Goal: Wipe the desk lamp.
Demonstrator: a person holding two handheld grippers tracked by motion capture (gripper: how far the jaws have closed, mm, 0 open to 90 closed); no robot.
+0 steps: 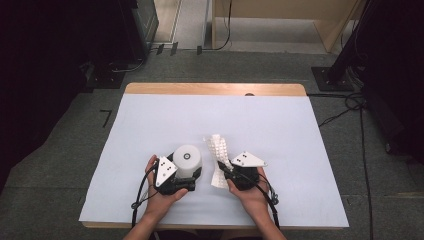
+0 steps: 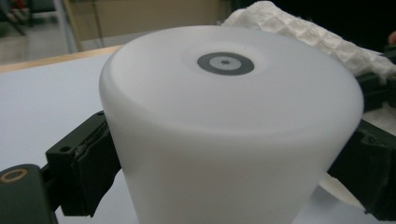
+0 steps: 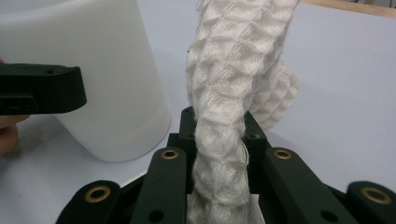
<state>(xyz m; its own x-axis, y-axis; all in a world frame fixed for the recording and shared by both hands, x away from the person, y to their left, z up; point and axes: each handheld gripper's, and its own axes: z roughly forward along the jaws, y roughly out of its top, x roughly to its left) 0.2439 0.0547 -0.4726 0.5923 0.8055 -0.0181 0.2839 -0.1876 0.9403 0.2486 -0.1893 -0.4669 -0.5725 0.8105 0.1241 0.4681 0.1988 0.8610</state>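
White waffle cloth [image 3: 224, 107] pinched in right claw [image 3: 218, 135]

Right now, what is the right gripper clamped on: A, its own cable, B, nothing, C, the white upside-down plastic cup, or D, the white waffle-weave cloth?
D: the right gripper view shows the white waffle-weave cloth pinched between the shut jaws of the right gripper, while the left gripper holds the white upside-down plastic cup.

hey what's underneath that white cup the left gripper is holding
The white cup stands upside down on the pale table cover, clamped by the left gripper. Its frosted wall hides whatever might sit beneath it. The white waffle cloth lies beside it, not under.
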